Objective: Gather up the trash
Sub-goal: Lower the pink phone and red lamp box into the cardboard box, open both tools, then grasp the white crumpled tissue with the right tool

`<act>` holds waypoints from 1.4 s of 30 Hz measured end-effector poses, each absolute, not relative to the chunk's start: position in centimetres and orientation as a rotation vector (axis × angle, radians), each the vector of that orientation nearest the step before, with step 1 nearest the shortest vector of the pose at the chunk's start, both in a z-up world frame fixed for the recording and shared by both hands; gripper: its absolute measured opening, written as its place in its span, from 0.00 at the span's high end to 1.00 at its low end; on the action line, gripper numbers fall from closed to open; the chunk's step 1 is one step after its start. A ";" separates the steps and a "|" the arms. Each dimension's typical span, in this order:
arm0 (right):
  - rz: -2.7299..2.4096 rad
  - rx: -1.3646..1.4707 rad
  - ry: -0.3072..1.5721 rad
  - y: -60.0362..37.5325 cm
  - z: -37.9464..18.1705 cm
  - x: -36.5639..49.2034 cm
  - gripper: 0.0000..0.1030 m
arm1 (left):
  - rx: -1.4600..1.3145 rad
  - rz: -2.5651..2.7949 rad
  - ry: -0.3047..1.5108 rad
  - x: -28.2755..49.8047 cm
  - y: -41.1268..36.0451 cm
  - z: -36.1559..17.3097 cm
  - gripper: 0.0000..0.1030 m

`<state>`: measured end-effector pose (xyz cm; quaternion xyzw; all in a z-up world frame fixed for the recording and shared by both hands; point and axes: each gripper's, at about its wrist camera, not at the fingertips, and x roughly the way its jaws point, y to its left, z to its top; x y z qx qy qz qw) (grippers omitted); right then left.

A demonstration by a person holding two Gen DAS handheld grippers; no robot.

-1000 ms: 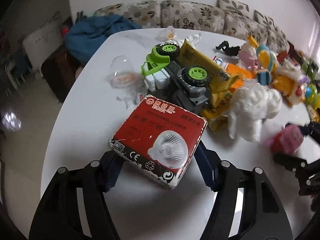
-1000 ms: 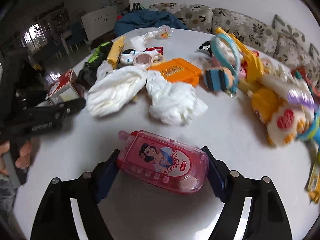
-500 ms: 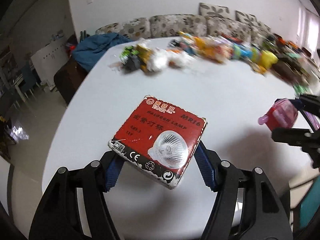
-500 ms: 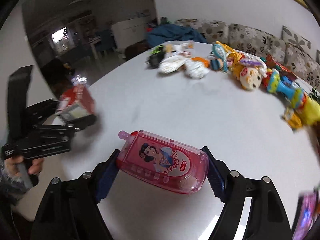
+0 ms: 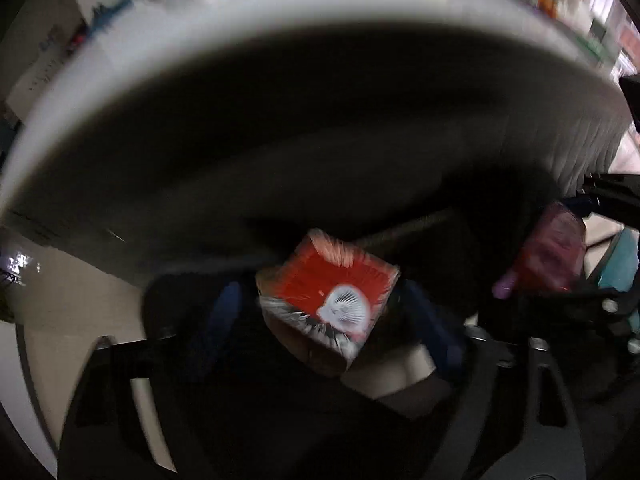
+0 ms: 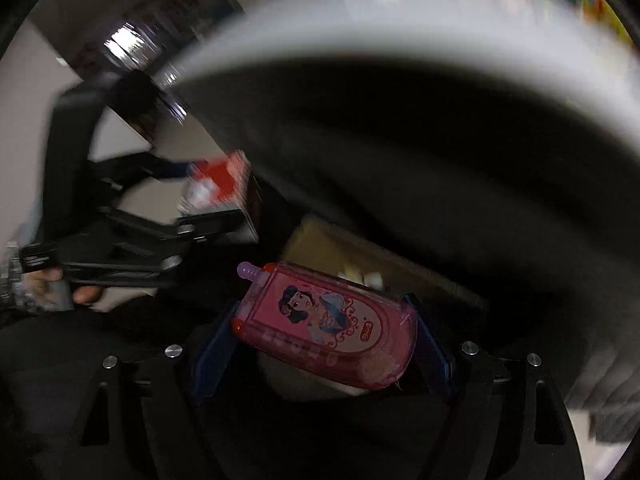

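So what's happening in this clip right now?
A person is clearing trash with two handheld tools, both now below the white table's edge. The left tool has just opened its jaws, so the red lamp box sits loose between them. The right tool is shut on a pink toy phone above a cardboard box.

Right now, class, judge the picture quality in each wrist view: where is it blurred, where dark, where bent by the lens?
Left wrist view: heavy motion blur streaks the red lamp box; the space beneath the white table is deep shadow; the table edge bows into a fisheye arc. Right wrist view: the pink toy phone stays fairly sharp, while the table rim, background and left gripper smear; the underside is dark.
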<state>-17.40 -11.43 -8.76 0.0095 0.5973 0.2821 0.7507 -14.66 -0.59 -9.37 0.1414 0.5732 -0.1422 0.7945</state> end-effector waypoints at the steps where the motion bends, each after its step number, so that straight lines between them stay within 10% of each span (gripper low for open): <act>1: 0.609 0.010 1.321 -11.2 -9.8 -17.3 0.23 | 0.320 -0.305 1.266 -14.4 -0.6 -10.9 0.13; 14: 0.759 -0.044 0.955 -11.3 7.5 -12.0 0.09 | 0.201 -0.379 1.167 -13.5 3.1 -3.4 0.13; 25: 0.516 -0.224 0.794 -5.3 8.5 21.5 0.08 | 0.106 -0.217 0.827 2.2 7.9 7.4 0.10; 28: 0.493 -0.160 0.883 -4.6 5.8 28.8 0.12 | 0.111 -0.180 0.819 8.2 7.6 6.7 0.10; 33: 0.543 -0.088 1.017 -4.0 2.5 32.7 0.58 | 0.157 -0.139 0.813 13.8 5.9 4.4 0.10; 42: 0.608 0.014 0.945 -12.0 5.9 22.3 0.60 | 0.181 -0.123 0.806 23.1 2.4 2.5 0.10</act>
